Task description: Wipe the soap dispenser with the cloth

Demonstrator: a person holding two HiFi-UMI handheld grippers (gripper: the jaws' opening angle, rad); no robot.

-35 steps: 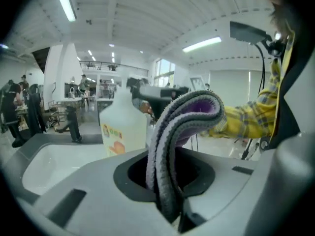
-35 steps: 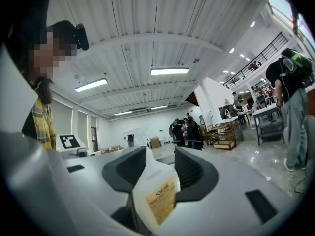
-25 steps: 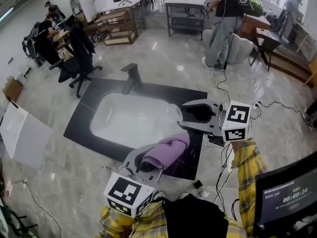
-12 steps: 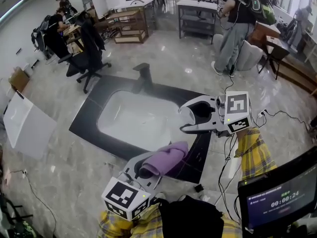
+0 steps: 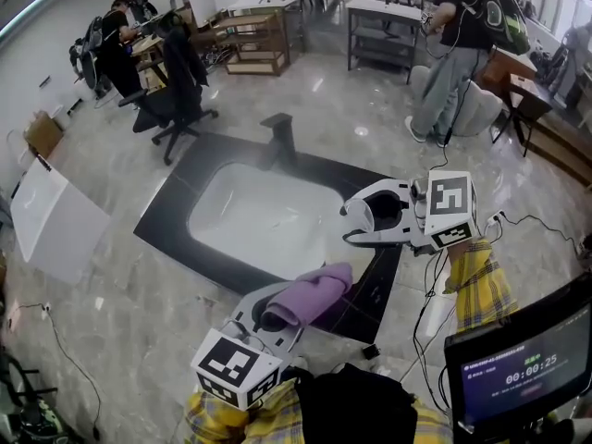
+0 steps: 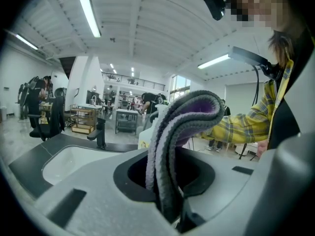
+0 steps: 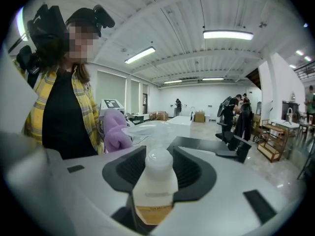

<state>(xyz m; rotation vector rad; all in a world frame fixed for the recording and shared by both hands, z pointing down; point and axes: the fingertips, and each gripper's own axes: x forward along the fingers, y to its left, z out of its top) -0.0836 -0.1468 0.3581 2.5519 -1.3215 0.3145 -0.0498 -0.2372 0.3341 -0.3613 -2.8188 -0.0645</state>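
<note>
Soap dispenser (image 7: 155, 181) base hidden between jaws

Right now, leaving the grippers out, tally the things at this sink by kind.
purple cloth: 1
soap dispenser: 1
black faucet: 1
white sink basin: 1
Total: 4

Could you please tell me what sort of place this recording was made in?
Probably a large lab or workshop hall, not a real bathroom: the sink sits amid an office chair, a shelf rack and a monitor showing a timer.
</note>
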